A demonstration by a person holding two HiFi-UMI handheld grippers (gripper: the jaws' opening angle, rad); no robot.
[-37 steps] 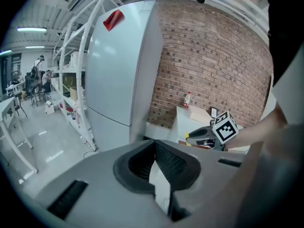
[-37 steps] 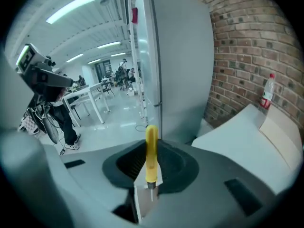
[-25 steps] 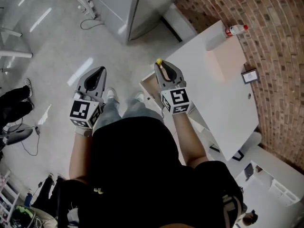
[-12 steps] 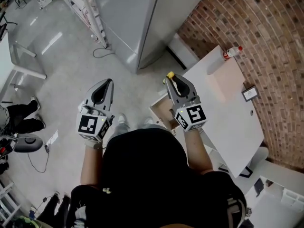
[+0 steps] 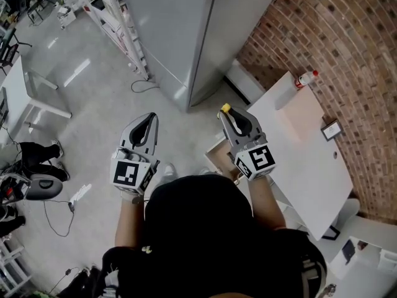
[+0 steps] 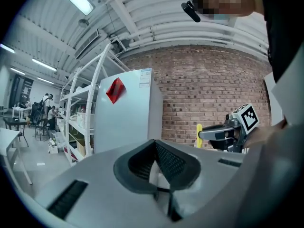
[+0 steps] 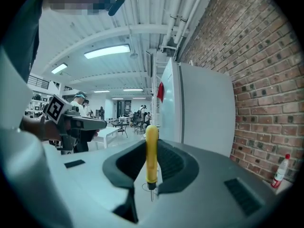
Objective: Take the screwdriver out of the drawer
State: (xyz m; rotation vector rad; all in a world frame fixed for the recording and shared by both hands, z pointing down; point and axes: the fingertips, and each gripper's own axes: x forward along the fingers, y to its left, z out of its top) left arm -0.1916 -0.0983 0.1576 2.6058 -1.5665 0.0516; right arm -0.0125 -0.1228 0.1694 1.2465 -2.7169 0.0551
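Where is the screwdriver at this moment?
The screwdriver is clamped in the right gripper, held up in the air beside the white table, right of centre in the head view.

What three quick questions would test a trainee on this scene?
1. True or false: the right gripper is shut on the screwdriver.
2. Where does the bottle stand?
A. on the floor
B. on the table
C. in the drawer
3. Fill in: the jaws of the left gripper are ___ (apart or together), with nothing between them.

Key: 1 true; 2 B; 3 together.
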